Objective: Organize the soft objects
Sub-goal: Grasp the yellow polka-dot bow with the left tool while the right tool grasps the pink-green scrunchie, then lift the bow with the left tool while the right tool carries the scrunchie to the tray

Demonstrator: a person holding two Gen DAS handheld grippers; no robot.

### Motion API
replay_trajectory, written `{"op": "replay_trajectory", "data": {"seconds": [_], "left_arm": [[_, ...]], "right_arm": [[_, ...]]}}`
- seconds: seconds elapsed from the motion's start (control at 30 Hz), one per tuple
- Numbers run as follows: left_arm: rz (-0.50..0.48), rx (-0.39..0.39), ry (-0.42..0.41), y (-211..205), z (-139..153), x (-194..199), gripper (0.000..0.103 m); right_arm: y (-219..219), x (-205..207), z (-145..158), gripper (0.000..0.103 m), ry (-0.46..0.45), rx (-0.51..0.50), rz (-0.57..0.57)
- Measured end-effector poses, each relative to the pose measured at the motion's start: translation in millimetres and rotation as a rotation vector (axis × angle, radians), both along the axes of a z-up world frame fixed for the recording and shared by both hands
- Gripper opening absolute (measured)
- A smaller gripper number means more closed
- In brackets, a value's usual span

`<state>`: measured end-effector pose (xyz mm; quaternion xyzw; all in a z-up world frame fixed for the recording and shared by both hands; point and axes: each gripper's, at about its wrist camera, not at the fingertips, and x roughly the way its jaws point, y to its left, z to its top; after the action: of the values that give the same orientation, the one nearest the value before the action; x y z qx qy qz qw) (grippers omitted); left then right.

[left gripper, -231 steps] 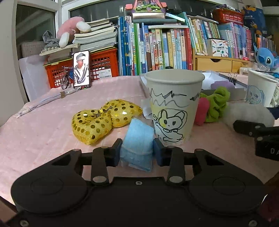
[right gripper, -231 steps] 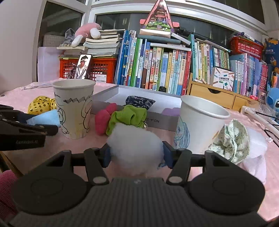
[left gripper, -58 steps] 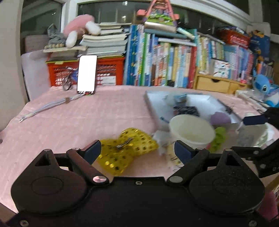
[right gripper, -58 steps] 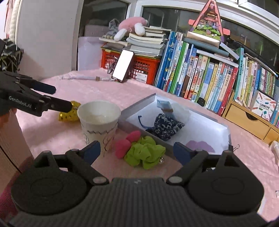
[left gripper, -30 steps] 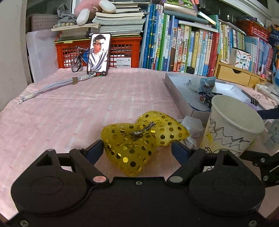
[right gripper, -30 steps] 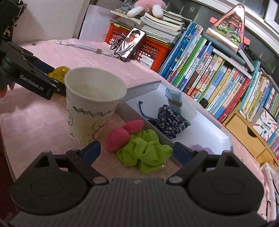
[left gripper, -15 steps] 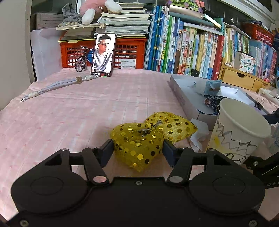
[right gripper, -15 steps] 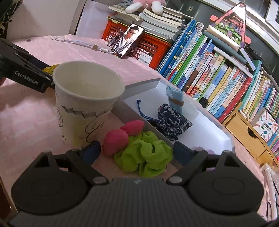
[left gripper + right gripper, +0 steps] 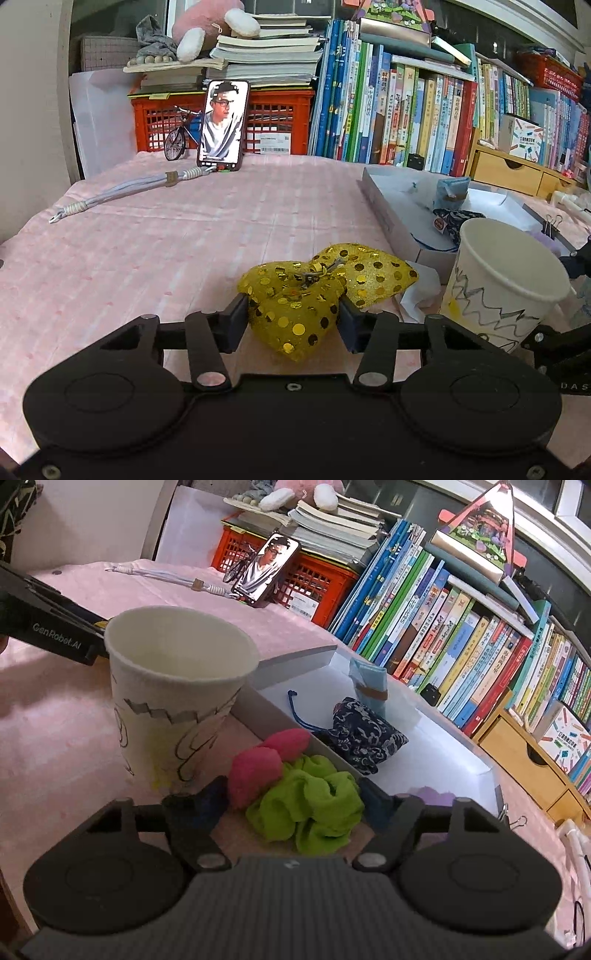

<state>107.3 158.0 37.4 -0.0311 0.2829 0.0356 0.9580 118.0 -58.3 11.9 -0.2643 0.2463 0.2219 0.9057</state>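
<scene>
On the left stretch of the pink-clothed worktop lie one coiled cable and, at the back edge, one phone propped against a red crate; the cloth between them and the near edge gives broad open room. Toward the middle, the left gripper has just been closing, and its fingers now press both sides of the nearer of two joined gold sequin hearts, which rest on the cloth. Just right of the hearts stands one paper cup with marker drawings, upright, close beside the grey tray behind it.

From the right wrist view, the same cup stands left of one pink-and-green scrunchie, which sits against the tray's near wall. The right gripper has also been closing; its fingers flank the scrunchie, though contact is unclear. Inside the tray lie one dark patterned pouch, one folded blue cloth and a purple item at the far right. A row of books bounds the back.
</scene>
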Motion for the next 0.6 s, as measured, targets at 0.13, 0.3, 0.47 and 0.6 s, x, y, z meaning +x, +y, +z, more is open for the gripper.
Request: {"op": "replay_trajectory", "data": {"seconds": [0.13, 0.3, 0.47, 0.6], "left_arm": [[-0.001, -0.002, -0.015, -1.7, 6.1, -3.0, 0.047], [0.020, -0.020, -0.029, -0.6, 19.0, -6.1, 0.045], [0.028, -0.030, -0.054, 0.3, 35.7, -8.8, 0.045], [0.028, -0.028, -0.078, -3.1, 47.7, -11.8, 0.045]], "right_arm": [[-3.7, -2.8, 5.8, 0.063, -0.010, 0.032, -0.003], [-7.8, -6.3, 14.6, 0.052, -0.022, 0.079, -0.004], [-13.2, -11.2, 24.3, 0.043, -0.054, 0.112, -0.019], [-19.8, -11.5, 32.2, 0.041, -0.066, 0.142, -0.036]]}}
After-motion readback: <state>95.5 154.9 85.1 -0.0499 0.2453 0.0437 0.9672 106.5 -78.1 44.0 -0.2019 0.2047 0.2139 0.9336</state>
